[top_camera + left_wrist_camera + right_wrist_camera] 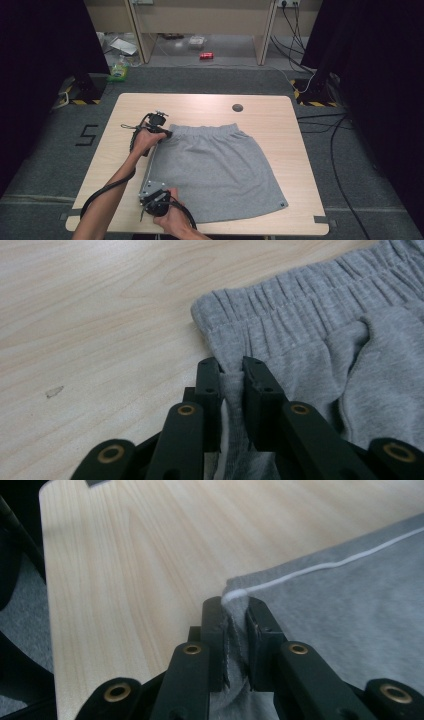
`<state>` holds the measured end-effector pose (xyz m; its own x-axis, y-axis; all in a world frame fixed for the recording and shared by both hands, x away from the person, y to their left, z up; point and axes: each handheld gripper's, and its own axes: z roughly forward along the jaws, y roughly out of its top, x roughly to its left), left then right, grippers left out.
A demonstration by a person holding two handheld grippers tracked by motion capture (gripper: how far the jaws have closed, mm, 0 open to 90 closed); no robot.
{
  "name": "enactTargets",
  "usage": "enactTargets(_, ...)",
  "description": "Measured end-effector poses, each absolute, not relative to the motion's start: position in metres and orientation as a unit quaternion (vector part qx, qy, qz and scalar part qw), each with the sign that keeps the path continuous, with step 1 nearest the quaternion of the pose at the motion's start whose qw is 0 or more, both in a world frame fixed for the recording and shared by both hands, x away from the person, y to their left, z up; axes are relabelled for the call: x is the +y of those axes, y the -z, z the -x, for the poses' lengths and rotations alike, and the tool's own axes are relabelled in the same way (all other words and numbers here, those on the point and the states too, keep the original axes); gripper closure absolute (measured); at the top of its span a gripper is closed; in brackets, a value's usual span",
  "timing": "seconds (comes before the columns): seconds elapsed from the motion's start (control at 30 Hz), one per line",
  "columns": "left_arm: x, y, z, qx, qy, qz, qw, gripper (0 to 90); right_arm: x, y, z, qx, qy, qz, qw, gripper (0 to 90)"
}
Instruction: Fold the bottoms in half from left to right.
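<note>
Two corners of the grey skirt (220, 165) are pinched: left gripper (231, 365) at centre-left waistband, right gripper (234, 602) at lower-left hem.

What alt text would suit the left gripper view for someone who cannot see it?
Two black jaws of the left gripper pinch a fold of a grey skirt just below its gathered elastic waistband. The skirt lies on a pale wooden table.

Lab: black curtains (40, 60), floor cables (330, 150)

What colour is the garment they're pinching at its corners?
Plain grey garment, best seen in the high view.
</note>
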<state>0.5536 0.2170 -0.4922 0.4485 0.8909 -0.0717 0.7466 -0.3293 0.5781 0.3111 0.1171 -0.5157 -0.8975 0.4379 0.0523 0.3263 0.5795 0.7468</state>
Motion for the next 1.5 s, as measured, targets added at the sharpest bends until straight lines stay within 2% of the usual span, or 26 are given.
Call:
enactTargets(0.47, 0.201, 0.446, -0.554, 0.504, -0.128, -0.795, 0.312, 78.2, 0.071, 0.468, -0.322, 0.862, -0.442, -0.230, 0.092, 81.1)
enactTargets(0.87, 0.149, 0.410, -0.553, 0.483, -0.127, -0.801, 0.330, 78.1, -0.002, 0.433, -0.326, 0.836, -0.465, -0.262, 0.129, 81.2)
enactTargets(1.5, 0.077, 0.390, -0.558, 0.463, -0.116, -0.811, 0.338, 78.1, -0.094, 0.437, -0.307, 0.784, -0.499, -0.339, 0.145, 81.2)
